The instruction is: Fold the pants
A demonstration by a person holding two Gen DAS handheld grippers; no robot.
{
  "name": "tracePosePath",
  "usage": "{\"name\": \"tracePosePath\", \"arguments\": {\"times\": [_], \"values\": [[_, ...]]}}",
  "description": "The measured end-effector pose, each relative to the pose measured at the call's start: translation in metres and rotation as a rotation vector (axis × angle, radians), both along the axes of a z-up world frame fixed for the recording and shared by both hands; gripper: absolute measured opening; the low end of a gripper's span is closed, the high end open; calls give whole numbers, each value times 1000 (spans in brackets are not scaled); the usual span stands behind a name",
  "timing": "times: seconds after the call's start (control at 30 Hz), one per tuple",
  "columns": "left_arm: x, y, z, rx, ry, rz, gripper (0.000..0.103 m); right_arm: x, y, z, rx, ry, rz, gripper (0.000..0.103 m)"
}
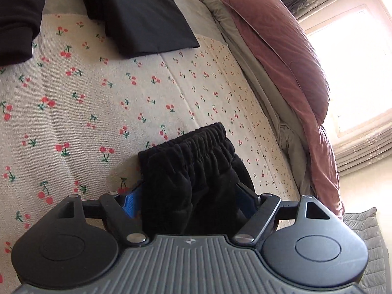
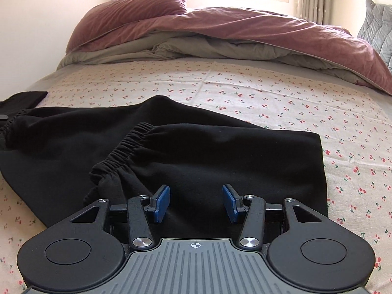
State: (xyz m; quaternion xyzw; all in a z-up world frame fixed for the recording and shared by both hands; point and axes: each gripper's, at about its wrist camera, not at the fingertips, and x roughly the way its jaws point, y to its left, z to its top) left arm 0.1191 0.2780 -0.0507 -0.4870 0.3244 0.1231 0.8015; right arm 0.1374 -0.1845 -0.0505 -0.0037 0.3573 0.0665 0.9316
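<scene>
The black pants (image 2: 196,152) lie on the cherry-print sheet (image 2: 269,98), partly folded, with one elastic cuff (image 2: 125,147) on top. My right gripper (image 2: 196,202) is open just above the near edge of the pants, its blue pads (image 2: 163,202) apart and empty. In the left wrist view my left gripper (image 1: 188,196) is shut on a bunched black cuff of the pants (image 1: 191,161), lifted above the sheet (image 1: 98,98). Its blue pads (image 1: 131,202) are mostly hidden by cloth.
A mauve and grey duvet (image 2: 232,31) and pillow (image 2: 127,9) are heaped at the far end below a window. Other black garments (image 1: 137,17) lie on the sheet beyond the left gripper. A grey quilted cushion (image 2: 377,24) sits at the right.
</scene>
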Motion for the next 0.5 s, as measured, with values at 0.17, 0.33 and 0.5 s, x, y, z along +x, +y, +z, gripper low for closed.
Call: {"name": "tracePosePath", "arguments": {"times": [0.17, 0.33, 0.5], "values": [[12, -17, -5, 77, 8, 21, 78, -9, 15, 1, -3, -37, 68, 47], [5, -14, -6, 47, -3, 80, 73, -14, 22, 1, 25, -47, 99, 47], [3, -6, -7, 7, -25, 95, 71, -24, 33, 5, 41, -85, 172, 47]]}}
